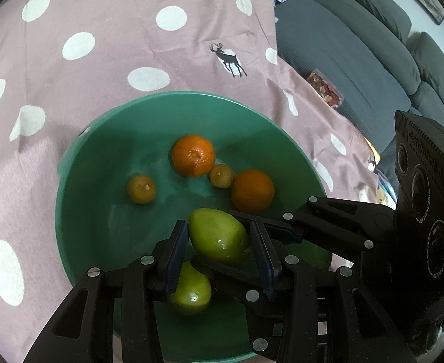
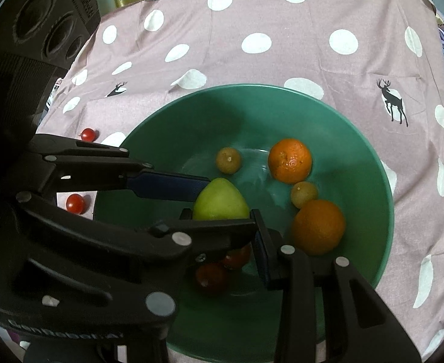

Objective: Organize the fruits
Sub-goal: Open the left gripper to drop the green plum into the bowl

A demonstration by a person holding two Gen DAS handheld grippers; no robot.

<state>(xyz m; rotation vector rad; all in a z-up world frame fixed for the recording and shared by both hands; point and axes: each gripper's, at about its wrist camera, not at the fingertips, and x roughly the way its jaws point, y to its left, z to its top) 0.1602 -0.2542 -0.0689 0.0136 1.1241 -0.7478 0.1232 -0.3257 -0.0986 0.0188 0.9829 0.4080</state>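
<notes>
A green mango-shaped fruit (image 1: pixel 218 242) hangs just above the inside of a green bowl (image 1: pixel 191 95). My left gripper (image 1: pixel 218 237) is shut on it, one pad on each side. From the right, my right gripper (image 1: pixel 212 239) has its two fingers against the same fruit, above and below, so it is shut on it too. In the right wrist view its left finger is hidden by the other gripper. The bowl holds two oranges (image 1: pixel 193 155) (image 1: pixel 252 190), two small brownish fruits (image 1: pixel 141 188) (image 1: pixel 221 175), a second green fruit (image 1: pixel 191 290) and two tomatoes (image 2: pixel 211 275).
The bowl stands on a pink cloth with white dots (image 1: pixel 100 60). Two cherry tomatoes (image 2: pixel 87 134) (image 2: pixel 75 203) lie on the cloth left of the bowl. A grey sofa (image 1: pixel 358 45) with a snack packet (image 1: pixel 324 89) on it runs past the cloth's right edge.
</notes>
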